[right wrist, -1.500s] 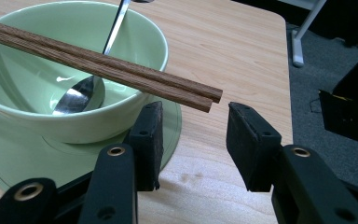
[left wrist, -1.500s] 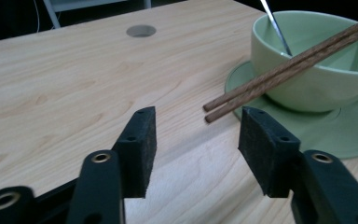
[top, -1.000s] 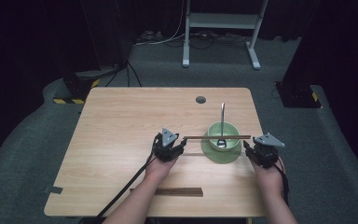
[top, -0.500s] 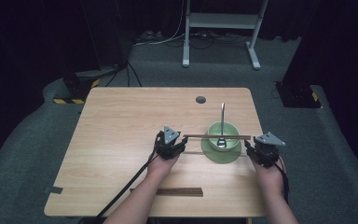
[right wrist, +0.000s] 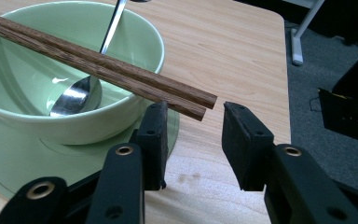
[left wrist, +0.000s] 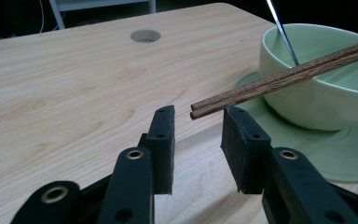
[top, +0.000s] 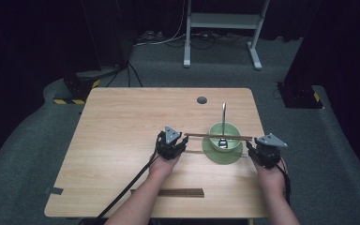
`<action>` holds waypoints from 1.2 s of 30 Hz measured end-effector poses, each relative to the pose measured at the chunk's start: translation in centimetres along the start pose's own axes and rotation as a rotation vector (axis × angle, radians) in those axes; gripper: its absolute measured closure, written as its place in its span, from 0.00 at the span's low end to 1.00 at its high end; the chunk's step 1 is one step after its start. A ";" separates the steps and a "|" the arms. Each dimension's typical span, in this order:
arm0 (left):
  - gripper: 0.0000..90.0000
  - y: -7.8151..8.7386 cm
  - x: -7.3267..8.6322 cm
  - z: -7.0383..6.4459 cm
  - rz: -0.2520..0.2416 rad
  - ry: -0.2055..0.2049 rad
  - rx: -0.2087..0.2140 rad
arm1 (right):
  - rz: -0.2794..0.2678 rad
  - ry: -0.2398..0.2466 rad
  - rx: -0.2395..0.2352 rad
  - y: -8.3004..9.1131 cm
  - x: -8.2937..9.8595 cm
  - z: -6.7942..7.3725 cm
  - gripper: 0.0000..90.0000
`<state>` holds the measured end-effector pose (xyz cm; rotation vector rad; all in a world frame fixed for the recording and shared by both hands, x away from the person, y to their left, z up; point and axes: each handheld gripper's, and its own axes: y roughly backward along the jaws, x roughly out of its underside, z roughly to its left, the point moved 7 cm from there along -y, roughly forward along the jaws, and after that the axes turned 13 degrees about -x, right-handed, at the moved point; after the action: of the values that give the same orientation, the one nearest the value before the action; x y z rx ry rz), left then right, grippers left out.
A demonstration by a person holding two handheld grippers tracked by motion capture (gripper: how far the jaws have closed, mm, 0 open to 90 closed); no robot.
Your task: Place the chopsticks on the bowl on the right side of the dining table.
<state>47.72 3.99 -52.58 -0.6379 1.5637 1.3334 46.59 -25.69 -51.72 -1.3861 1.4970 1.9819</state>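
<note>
Chopsticks (top: 218, 137) across green bowl (top: 225, 134), spoon (top: 223, 126) inside, saucer (top: 222, 151) beneath

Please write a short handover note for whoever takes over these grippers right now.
Left gripper: open, at the chopsticks' left tips, not gripping.
Right gripper: open, at their right tips, not gripping.
The chopsticks lie across the rim of the green bowl, which stands on its saucer with a spoon inside.
Done: that pair is laid on the bowl.
Left: probably just back both grippers away; a second pair lies near the table's front edge.
</note>
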 end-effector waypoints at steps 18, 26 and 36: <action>0.90 0.4 0.3 -0.2 -0.016 0.020 -0.010 | -0.001 -0.013 0.002 0.0 0.6 -0.1 0.80; 0.90 0.4 0.3 -0.3 -0.019 0.022 -0.003 | 0.003 -0.007 -0.005 -0.1 0.7 0.0 0.82; 0.90 0.3 0.4 -0.6 -0.019 0.022 0.002 | 0.004 -0.004 -0.006 -0.2 0.7 0.1 0.82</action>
<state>47.13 3.61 -52.81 -0.6669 1.5732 1.3144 46.31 -25.73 -52.39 -1.3816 1.4944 1.9927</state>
